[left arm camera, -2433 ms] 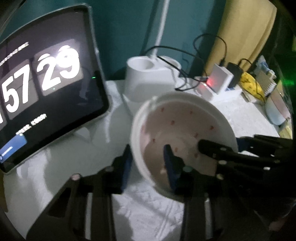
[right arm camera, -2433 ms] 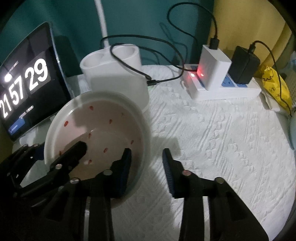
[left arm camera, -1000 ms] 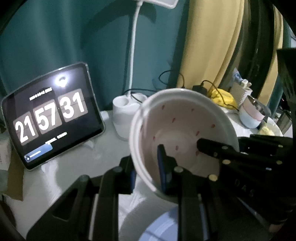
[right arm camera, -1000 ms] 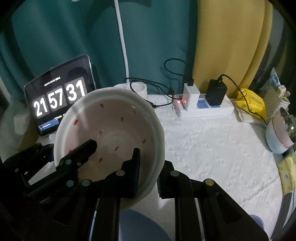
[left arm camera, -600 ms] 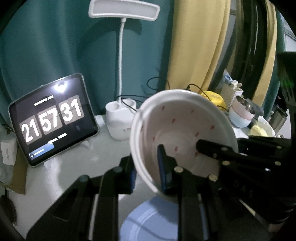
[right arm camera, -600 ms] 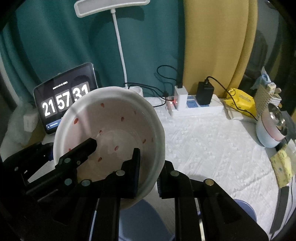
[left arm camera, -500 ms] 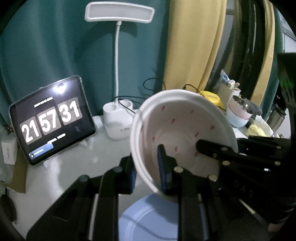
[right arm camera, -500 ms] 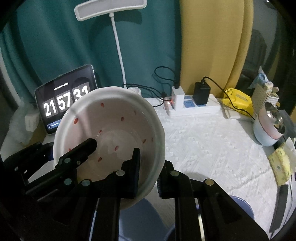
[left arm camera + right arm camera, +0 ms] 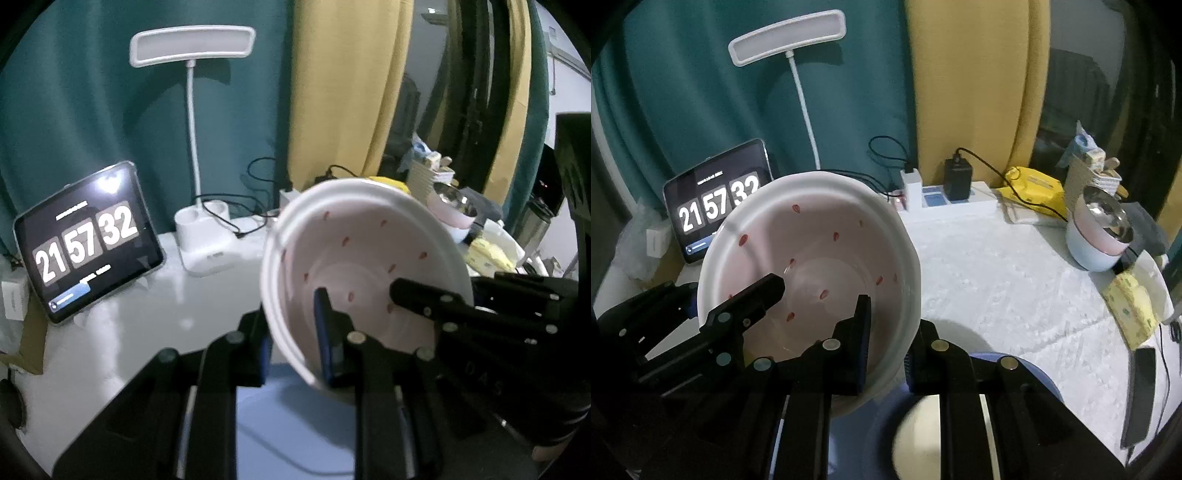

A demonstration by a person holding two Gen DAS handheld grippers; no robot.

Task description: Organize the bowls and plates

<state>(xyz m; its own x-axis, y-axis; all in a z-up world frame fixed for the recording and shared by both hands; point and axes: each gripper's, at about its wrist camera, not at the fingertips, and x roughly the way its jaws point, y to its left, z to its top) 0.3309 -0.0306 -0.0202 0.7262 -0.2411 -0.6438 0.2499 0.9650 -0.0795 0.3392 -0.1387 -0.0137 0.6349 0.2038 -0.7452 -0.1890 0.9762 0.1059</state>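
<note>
A white bowl with small red marks (image 9: 369, 266) (image 9: 812, 254) is held in the air by both grippers. My left gripper (image 9: 293, 339) is shut on its left rim, one finger inside and one outside. My right gripper (image 9: 886, 332) is shut on its right rim the same way. The bowl tilts toward the cameras, above the table. A blue plate (image 9: 295, 424) (image 9: 1030, 373) lies below the bowl near the front edge. A pale round object (image 9: 916, 435) sits on it; I cannot tell what it is.
A tablet clock (image 9: 88, 240) (image 9: 716, 206) stands at the back left. A white lamp base (image 9: 207, 240) and a power strip (image 9: 945, 203) with chargers are at the back. A pink and white bowl (image 9: 1097, 236), a yellow pack (image 9: 1034, 188) and a phone (image 9: 1141, 391) lie on the right.
Both grippers closed on the bowl's rim and lifted it off the table. They have drawn up and back, so the blue plate now shows beneath the bowl.
</note>
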